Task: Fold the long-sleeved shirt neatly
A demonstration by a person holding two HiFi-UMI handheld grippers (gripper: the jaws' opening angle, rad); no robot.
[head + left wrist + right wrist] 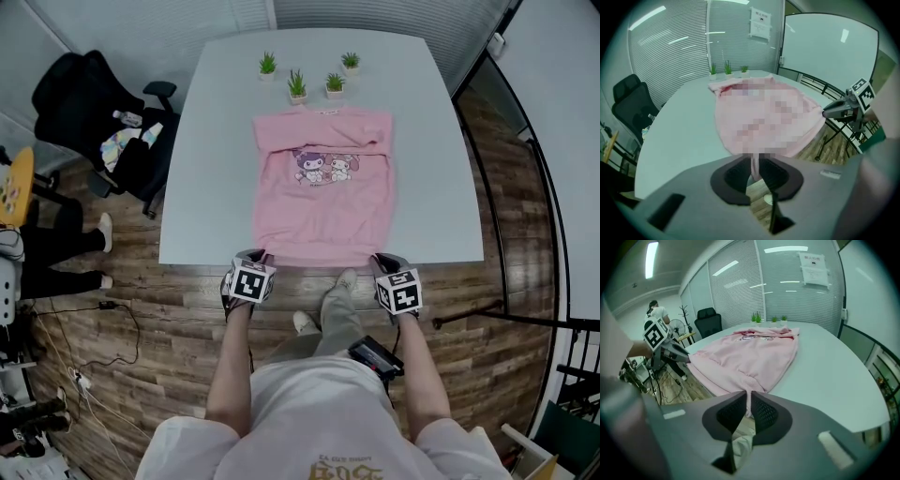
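The pink shirt (pixel 323 192) lies flat on the white table (pixel 216 141), cartoon print up, with no wording legible. The left gripper (pixel 754 169) and right gripper (pixel 749 405) are each nearly closed, pinching the hem's corners at the table's near edge. Print on the wall notice (pixel 813 269) is too small to read.

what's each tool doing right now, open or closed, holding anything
Left tool: closed on the pink shirt, at its near left corner.
Right tool: closed on the pink shirt, at its near right corner.
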